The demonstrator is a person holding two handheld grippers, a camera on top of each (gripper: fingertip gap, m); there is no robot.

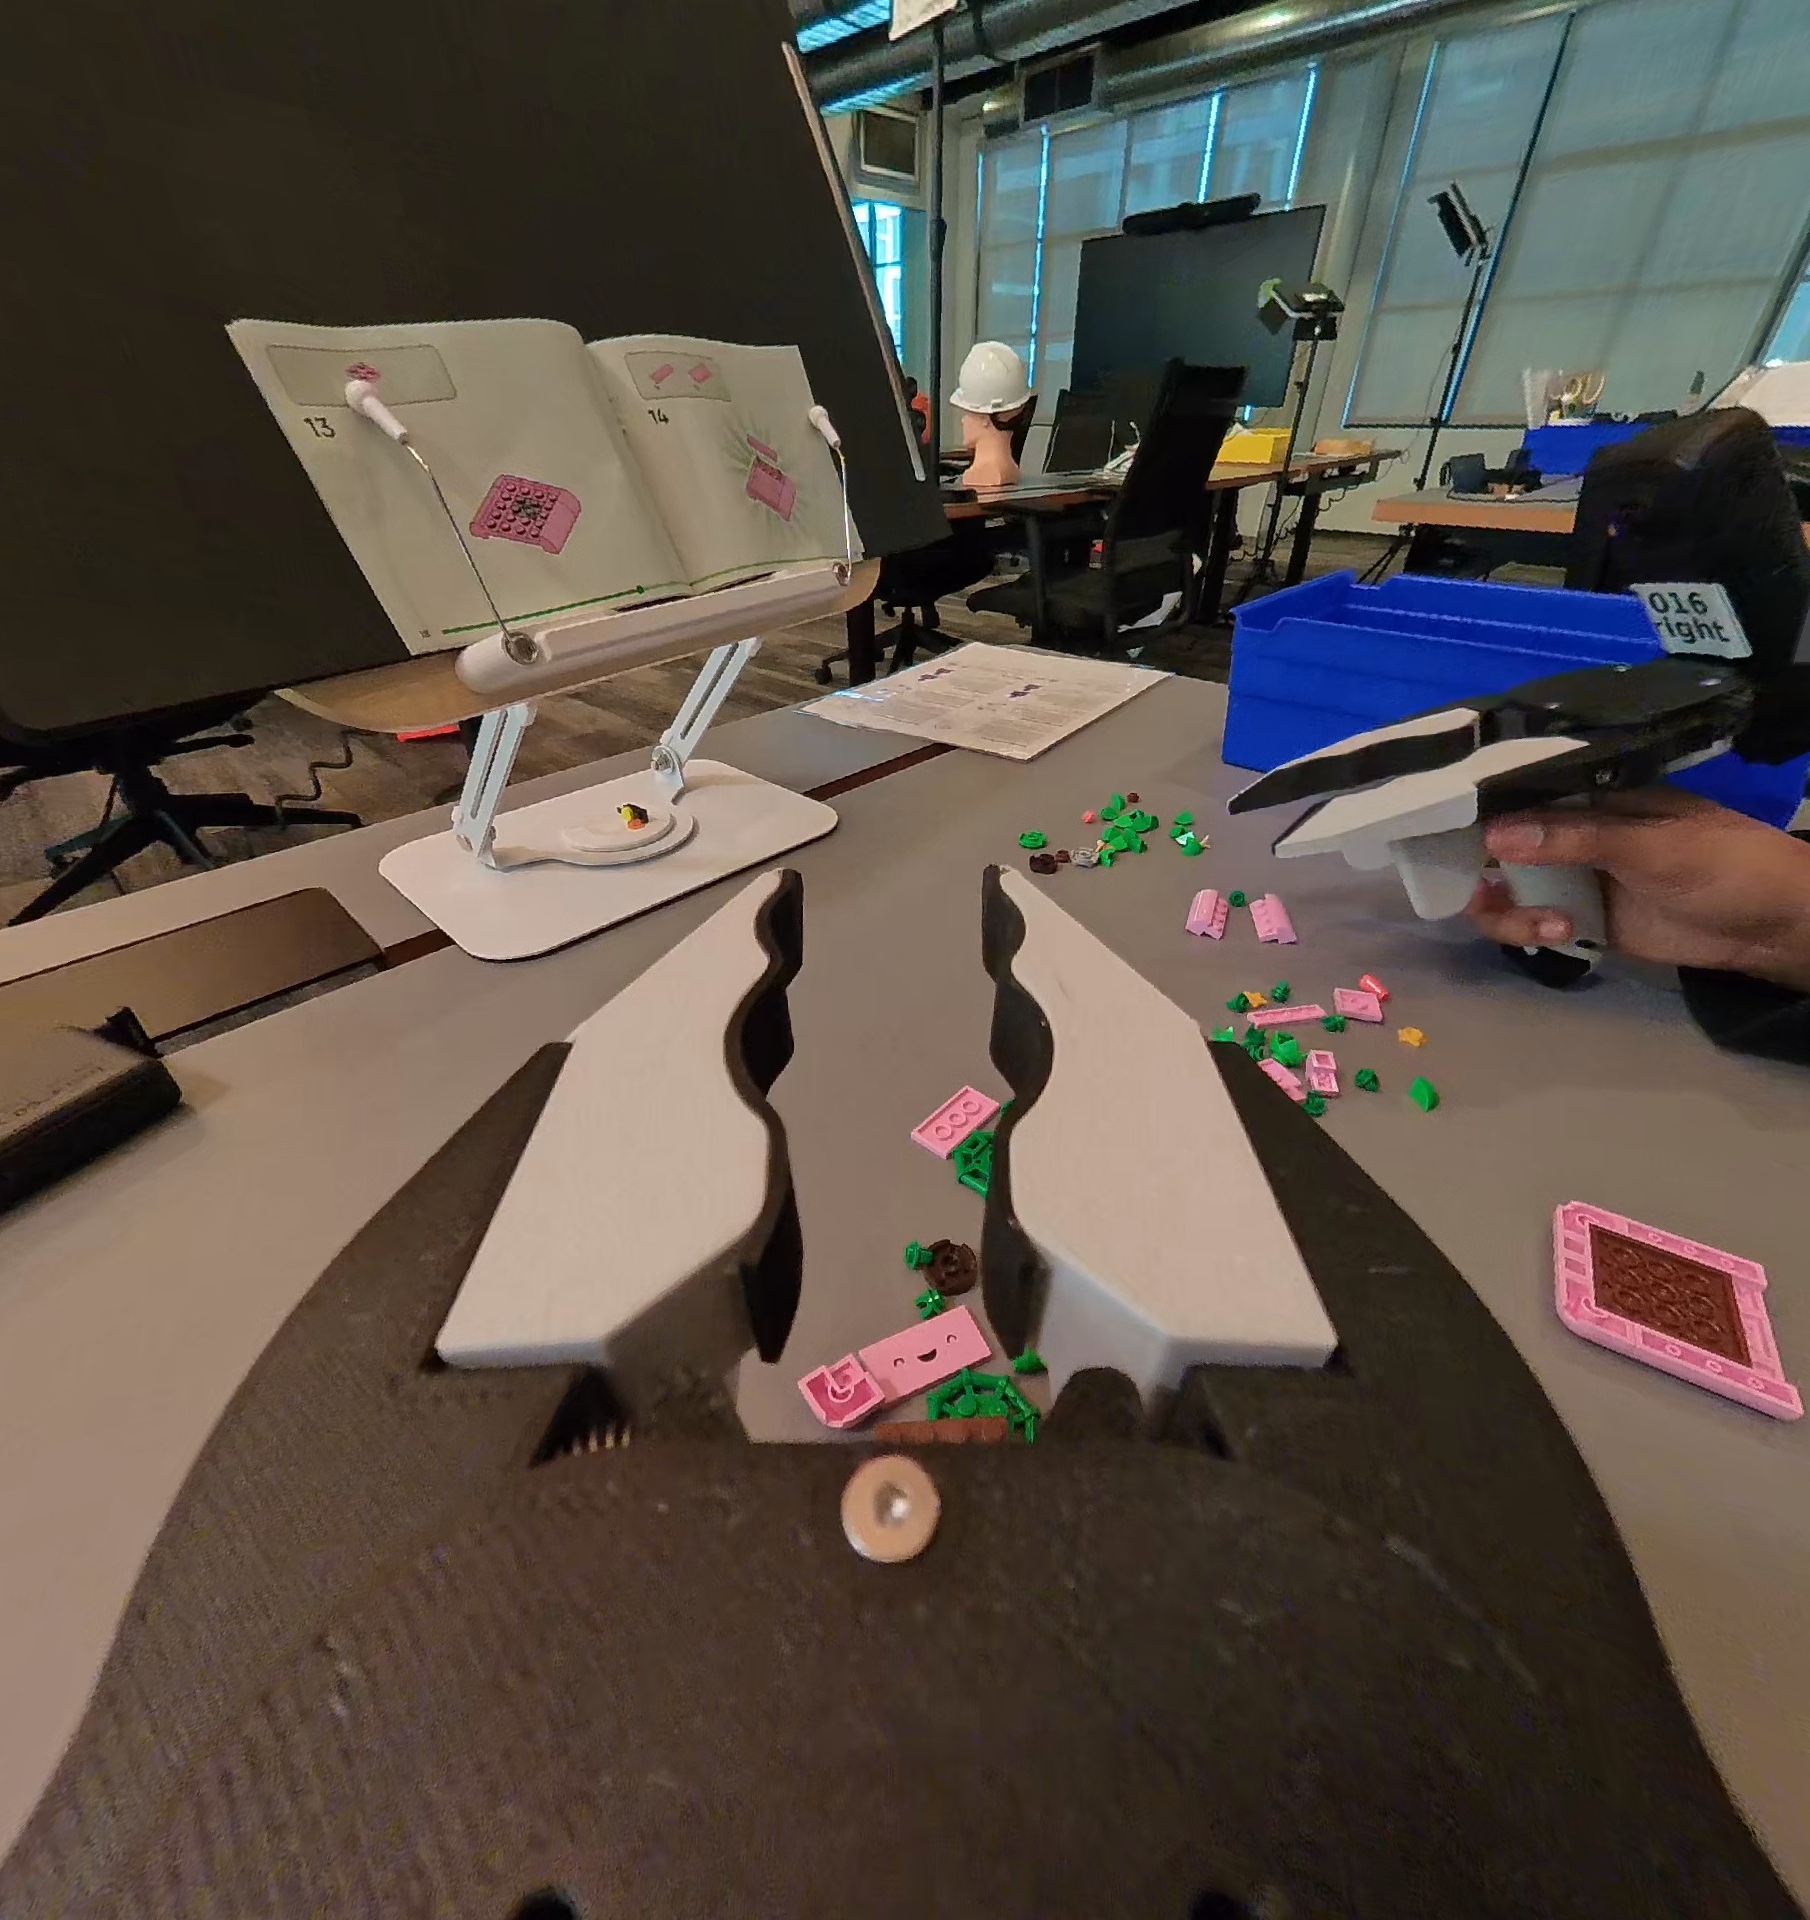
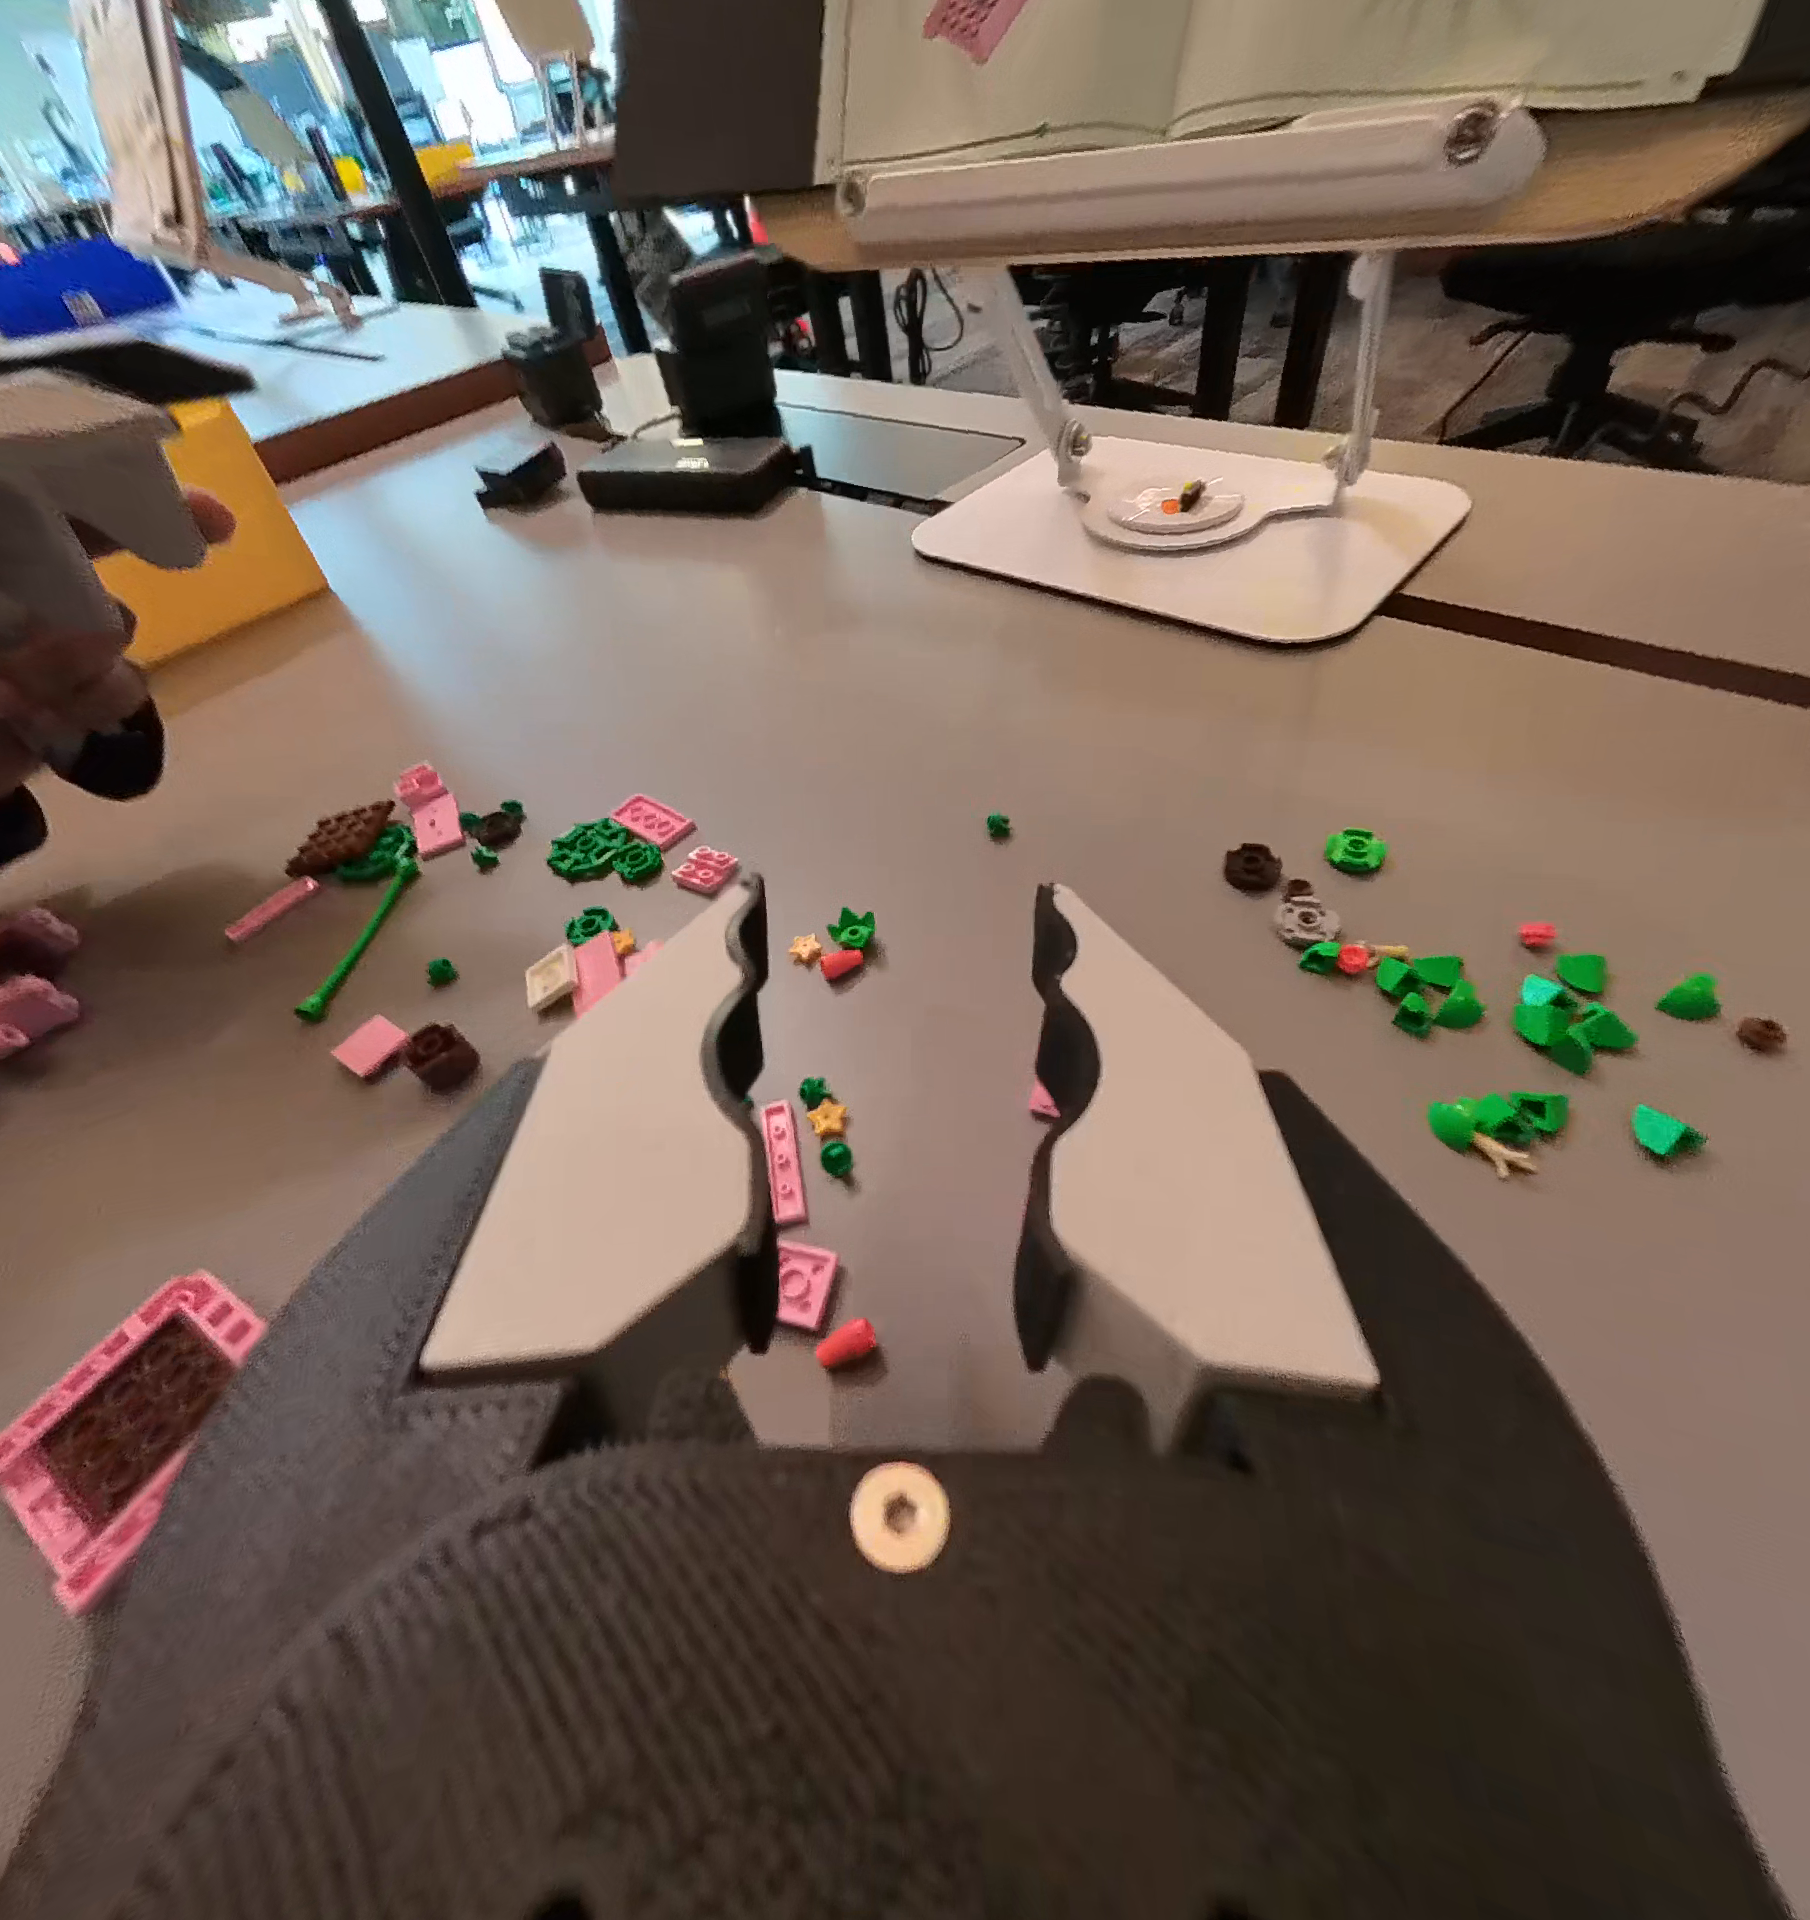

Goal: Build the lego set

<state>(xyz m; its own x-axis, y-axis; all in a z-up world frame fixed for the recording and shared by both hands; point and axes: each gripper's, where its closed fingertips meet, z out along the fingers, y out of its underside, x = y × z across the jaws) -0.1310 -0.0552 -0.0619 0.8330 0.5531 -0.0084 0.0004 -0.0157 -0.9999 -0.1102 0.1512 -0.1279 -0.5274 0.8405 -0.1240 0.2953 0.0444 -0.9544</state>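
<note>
Both tongs hang empty with jaws wide: left tongs over a pink smiling tile, right tongs over a pink strip plate. At lower right of the left view, the pink-framed brown base lies on the tabletop. Judging by the open instruction booklet, piece-picking is in hand; next, close on one small plate.

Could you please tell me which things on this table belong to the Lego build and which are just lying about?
Belong to the build:
- pink frame with brown plate
- loose pink, green and brown pieces
- open instruction booklet on its white stand
- left hand-held gripper and right hand-held gripper, both open and empty

Just lying about:
- blue bin
- yellow box
- black devices
- printed sheet
</note>
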